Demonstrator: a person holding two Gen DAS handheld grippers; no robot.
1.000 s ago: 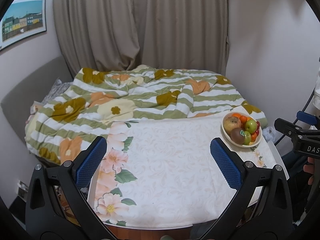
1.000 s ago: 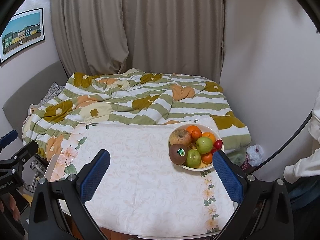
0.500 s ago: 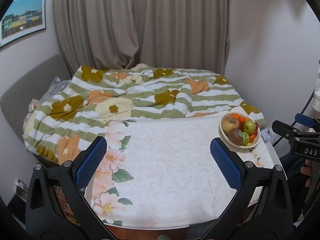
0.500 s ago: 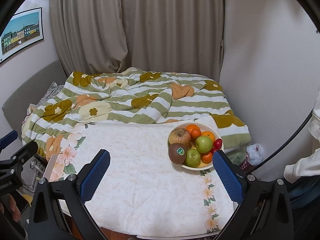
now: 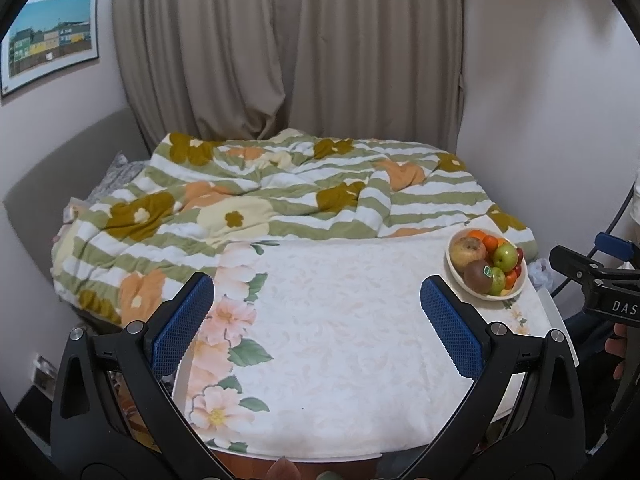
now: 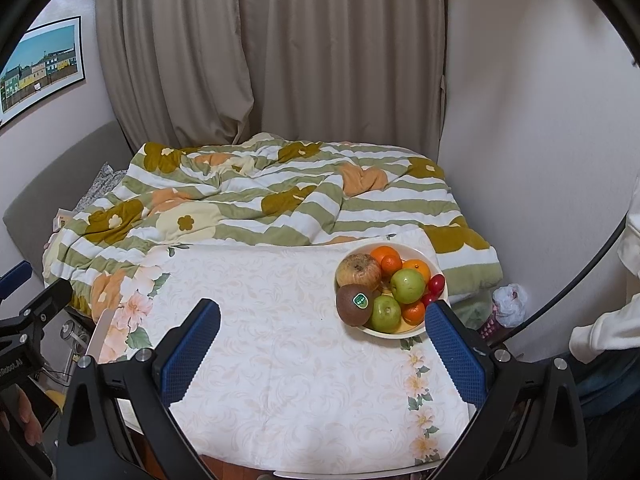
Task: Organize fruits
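Note:
A cream bowl [image 6: 416, 330] full of fruit stands at the table's far right; it also shows in the left wrist view [image 5: 456, 270]. It holds a brownish apple [image 6: 358, 271], a kiwi with a green sticker [image 6: 354, 304], two green apples [image 6: 407, 286], several oranges [image 6: 384, 255] and red tomatoes [image 6: 437, 283]. My right gripper [image 6: 320, 342] is open and empty, held above the table just near of the bowl. My left gripper [image 5: 316, 316] is open and empty above the table's left half.
The table wears a cream flowered cloth [image 5: 332, 320]. Behind it lies a bed with a striped flowered quilt [image 5: 260, 200], then curtains [image 5: 288, 48]. A wall stands close on the right, with a small plastic bag [image 6: 510, 304] on the floor.
Both grippers have drifted slightly; the bowl sits a little lower and nearer in both views. Both stay open.

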